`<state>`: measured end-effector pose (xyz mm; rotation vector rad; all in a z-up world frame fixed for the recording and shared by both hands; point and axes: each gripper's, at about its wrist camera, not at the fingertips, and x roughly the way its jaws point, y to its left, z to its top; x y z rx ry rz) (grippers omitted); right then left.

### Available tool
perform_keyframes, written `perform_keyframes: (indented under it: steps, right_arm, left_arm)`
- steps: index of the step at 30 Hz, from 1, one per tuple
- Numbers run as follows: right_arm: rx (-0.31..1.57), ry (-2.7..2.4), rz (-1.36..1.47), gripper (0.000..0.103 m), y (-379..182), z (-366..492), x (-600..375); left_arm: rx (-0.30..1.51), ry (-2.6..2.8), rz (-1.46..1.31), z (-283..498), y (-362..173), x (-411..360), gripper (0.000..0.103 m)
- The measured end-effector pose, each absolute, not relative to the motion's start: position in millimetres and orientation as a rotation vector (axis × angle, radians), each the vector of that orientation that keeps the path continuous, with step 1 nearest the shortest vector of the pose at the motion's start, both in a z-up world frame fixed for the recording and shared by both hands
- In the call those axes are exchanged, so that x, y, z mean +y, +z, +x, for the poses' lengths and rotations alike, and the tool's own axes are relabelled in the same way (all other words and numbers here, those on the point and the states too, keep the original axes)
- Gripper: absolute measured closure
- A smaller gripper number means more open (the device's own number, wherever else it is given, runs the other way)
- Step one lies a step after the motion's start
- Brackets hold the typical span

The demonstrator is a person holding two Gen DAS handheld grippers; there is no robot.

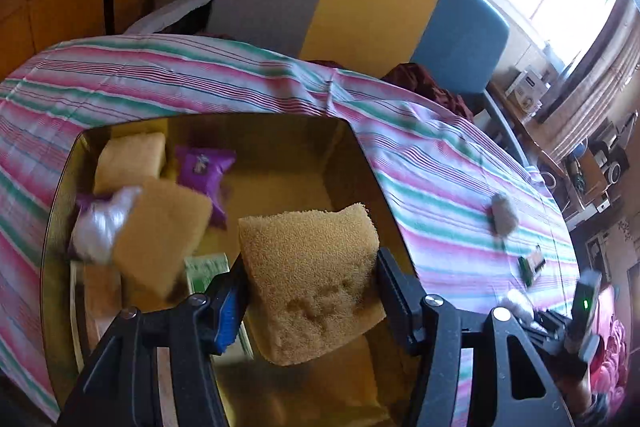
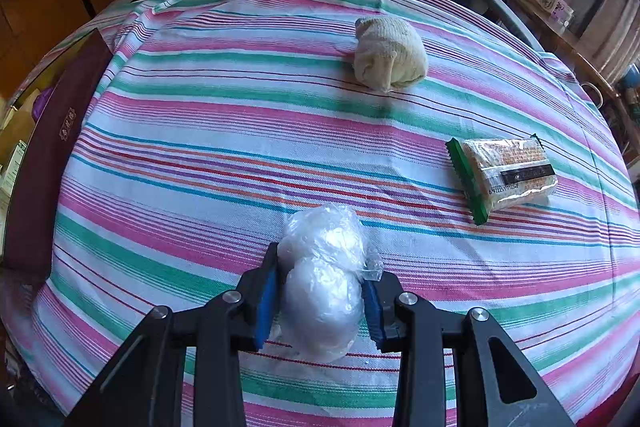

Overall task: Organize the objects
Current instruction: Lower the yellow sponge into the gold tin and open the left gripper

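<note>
A tan sponge (image 1: 310,283) sits clamped between the jaws of the left gripper (image 1: 308,297), held above an open yellow-lined box (image 1: 280,147) that contains two more sponges (image 1: 160,243), a purple packet (image 1: 204,169) and a crumpled plastic bag (image 1: 100,223). On the striped tablecloth (image 2: 240,131) beside the box, the right gripper (image 2: 320,301) closes narrowly on a clear plastic-wrapped bundle (image 2: 320,287). Beyond it lie a rolled cream sock (image 2: 388,53) and a green-edged biscuit pack (image 2: 504,175), well apart from each other.
</note>
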<state>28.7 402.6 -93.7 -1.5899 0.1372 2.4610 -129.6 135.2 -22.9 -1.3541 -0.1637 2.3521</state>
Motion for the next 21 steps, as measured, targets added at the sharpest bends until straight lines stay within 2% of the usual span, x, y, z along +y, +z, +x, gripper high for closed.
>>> perform_keyframes:
  steps: [4,9,12,16,21]
  right_arm:
    - [0.133,2.460,-1.592,0.066,-94.0,28.1,402.8]
    - [0.133,2.460,-1.593,0.066,-93.3,28.1,403.4]
    - [0.130,2.461,-1.592,0.066,-92.9,28.5,403.0]
    - [0.132,2.462,-1.592,0.065,-92.4,28.6,404.0]
    - [0.133,2.461,-1.591,0.065,-92.1,28.3,404.5]
  left_arm:
    - [-0.189,2.343,-1.367,-164.7,-28.6,139.7,0.041]
    - [-0.205,2.348,-1.521,-206.6,-58.4,147.7,0.038]
    - [-0.162,2.332,-1.549,-220.3,-69.7,155.7,0.033]
    - [-0.155,2.370,-1.514,-223.2,-67.8,154.0,0.020]
    - [-0.160,2.391,-1.449,-219.7,-53.6,143.9,0.019]
